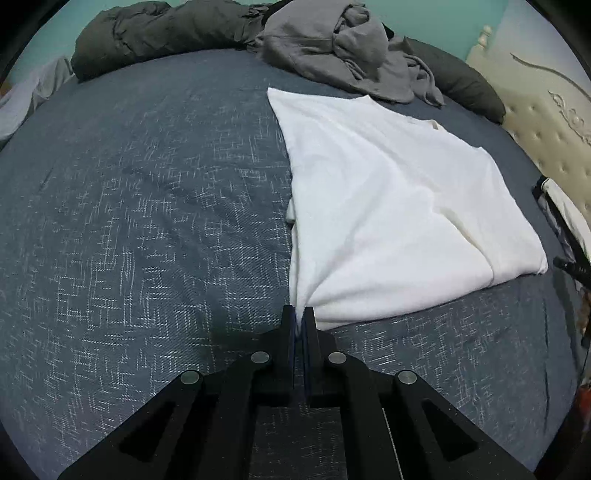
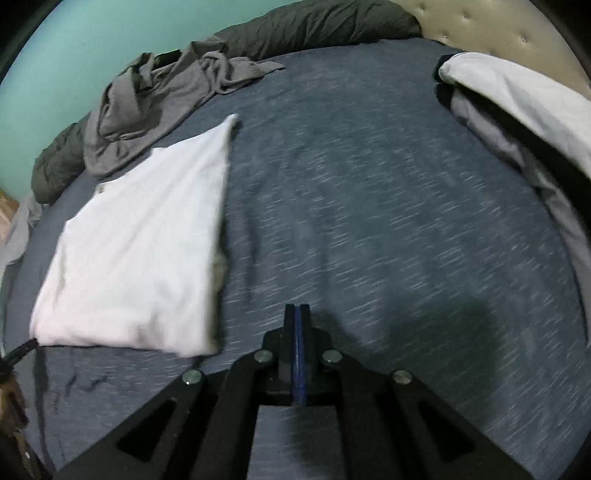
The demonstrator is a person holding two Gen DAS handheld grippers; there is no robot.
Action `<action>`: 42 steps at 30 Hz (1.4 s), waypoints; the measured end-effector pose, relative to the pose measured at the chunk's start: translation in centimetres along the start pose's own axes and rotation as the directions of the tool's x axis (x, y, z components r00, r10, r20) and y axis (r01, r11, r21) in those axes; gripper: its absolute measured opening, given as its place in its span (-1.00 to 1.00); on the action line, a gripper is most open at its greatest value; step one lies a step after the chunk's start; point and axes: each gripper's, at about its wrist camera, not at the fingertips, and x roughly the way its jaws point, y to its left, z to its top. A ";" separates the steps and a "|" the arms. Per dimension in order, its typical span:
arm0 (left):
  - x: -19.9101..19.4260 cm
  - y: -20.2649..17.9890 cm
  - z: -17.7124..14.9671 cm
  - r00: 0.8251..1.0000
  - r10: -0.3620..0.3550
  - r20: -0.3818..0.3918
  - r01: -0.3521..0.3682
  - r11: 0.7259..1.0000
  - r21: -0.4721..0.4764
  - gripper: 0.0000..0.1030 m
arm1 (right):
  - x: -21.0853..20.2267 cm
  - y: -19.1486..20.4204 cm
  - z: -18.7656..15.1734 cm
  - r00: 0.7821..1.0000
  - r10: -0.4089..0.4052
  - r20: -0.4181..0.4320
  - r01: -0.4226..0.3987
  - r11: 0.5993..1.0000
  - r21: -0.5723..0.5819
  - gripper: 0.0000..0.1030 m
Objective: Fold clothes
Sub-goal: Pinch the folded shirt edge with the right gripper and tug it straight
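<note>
White T-shirt (image 1: 399, 206), folded lengthwise, flat on the bed, near corner pinched and lifted

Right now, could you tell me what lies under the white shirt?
The white shirt lies folded on the blue bedspread, which shows all around it. Whatever is directly beneath is covered. The left tool pinches its near corner.

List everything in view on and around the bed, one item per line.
White folded t-shirt: one, white, flat on the bed, near corner pinched by the left gripper.
Crumpled grey garment: one, grey, far side, beyond the shirt.
Dark olive quilt: one, bunched along the far edge.
Blue-grey patterned bedsheet: one, covers the mattress.
Beige tufted headboard: one, at the bed's end.
White-and-black bedding: one, right-wrist view, right side.
Left gripper: black, shut on the shirt.
Right gripper: black, shut, empty, over the sheet.
</note>
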 end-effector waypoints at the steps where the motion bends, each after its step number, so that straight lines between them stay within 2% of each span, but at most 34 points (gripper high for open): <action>1: 0.1 0.2 0.0 1.000 -0.007 0.004 0.007 1.000 -0.013 -0.93 | -0.2 1.5 -0.3 1.000 0.021 -0.002 -0.021 0.999 -0.024 -0.98; 3: 0.2 0.6 -0.1 1.000 -0.019 0.011 0.020 0.999 -0.039 -0.93 | -0.6 4.6 -0.9 0.998 0.063 -0.007 -0.063 0.995 -0.071 -0.94; 5: 0.3 0.9 -0.2 0.999 -0.028 0.022 0.029 0.998 -0.059 -0.93 | -0.7 8.1 -1.4 0.991 0.134 -0.027 -0.136 0.985 -0.107 -0.78; 7: 0.2 0.6 -0.4 0.999 -0.027 0.040 0.029 0.998 -0.062 -0.93 | -0.6 11.7 -2.0 0.974 0.217 -0.059 -0.223 0.965 -0.137 -0.41; 11: 0.0 0.6 -0.6 0.996 -0.039 0.083 0.045 0.996 -0.079 -0.93 | 0.7 19.7 -2.9 0.948 0.290 -0.128 -0.313 0.924 -0.221 -0.35; 13: 0.0 0.8 -0.8 0.993 -0.056 0.104 0.066 0.992 -0.103 -0.93 | 1.6 23.4 -3.5 0.941 0.299 -0.157 -0.330 0.910 -0.249 -0.34; 16: -0.2 1.3 -1.2 0.987 -0.081 0.137 0.100 0.986 -0.134 -0.93 | 3.5 27.3 -4.0 0.943 0.274 -0.191 -0.320 0.904 -0.285 -0.34; 19: -0.2 1.6 -1.6 0.983 -0.098 0.154 0.120 0.983 -0.138 -0.93 | 4.4 29.8 -4.6 0.960 0.214 -0.178 -0.266 0.893 -0.362 -0.34; 23: 0.2 2.0 -1.2 0.979 -0.121 0.164 0.146 0.977 -0.153 -0.93 | 5.6 31.1 -5.6 0.981 0.105 -0.162 -0.168 0.879 -0.447 -0.37; 25: 0.1 2.1 -1.0 0.977 -0.125 0.172 0.151 0.977 -0.151 -0.93 | 6.0 30.5 -5.8 0.985 0.083 -0.153 -0.145 0.878 -0.457 -0.83; 27: 0.0 2.1 -0.9 0.977 -0.123 0.177 0.149 0.978 -0.145 -0.93 | 5.8 29.7 -5.6 0.989 0.075 -0.128 -0.125 0.887 -0.444 -1.00; 31: -0.2 2.0 -0.5 0.975 -0.123 0.183 0.149 0.979 -0.137 -0.93 | 5.2 26.9 -4.3 0.997 0.047 -0.061 -0.067 0.921 -0.385 -1.00; 35: -0.3 1.9 -0.3 0.973 -0.128 0.193 0.156 0.978 -0.137 -0.93 | 4.4 26.5 -4.3 0.990 0.115 -0.079 -0.136 0.925 -0.354 -0.99; 36: -0.4 1.8 -0.3 0.973 -0.125 0.194 0.152 0.980 -0.131 -0.93 | 4.3 26.7 -4.4 0.988 0.129 -0.086 -0.152 0.923 -0.353 -0.96; 38: -0.4 1.6 -0.1 0.973 -0.122 0.196 0.147 0.981 -0.123 -0.93 | 4.3 27.8 -5.4 0.987 0.126 -0.096 -0.153 0.916 -0.370 -0.64; 39: -0.4 1.6 0.0 0.972 -0.124 0.197 0.151 0.981 -0.124 -0.93 | 4.4 28.3 -5.9 0.987 0.124 -0.099 -0.153 0.913 -0.379 -0.32; 40: -0.4 1.7 0.0 0.971 -0.129 0.199 0.156 0.979 -0.128 -0.93 | 4.5 28.8 -6.4 0.988 0.120 -0.097 -0.149 0.910 -0.387 -0.26; 42: -0.4 1.9 0.0 0.971 -0.135 0.200 0.163 0.977 -0.135 -0.93 | 5.2 29.7 -7.0 0.989 0.103 -0.106 -0.137 0.902 -0.410 -0.26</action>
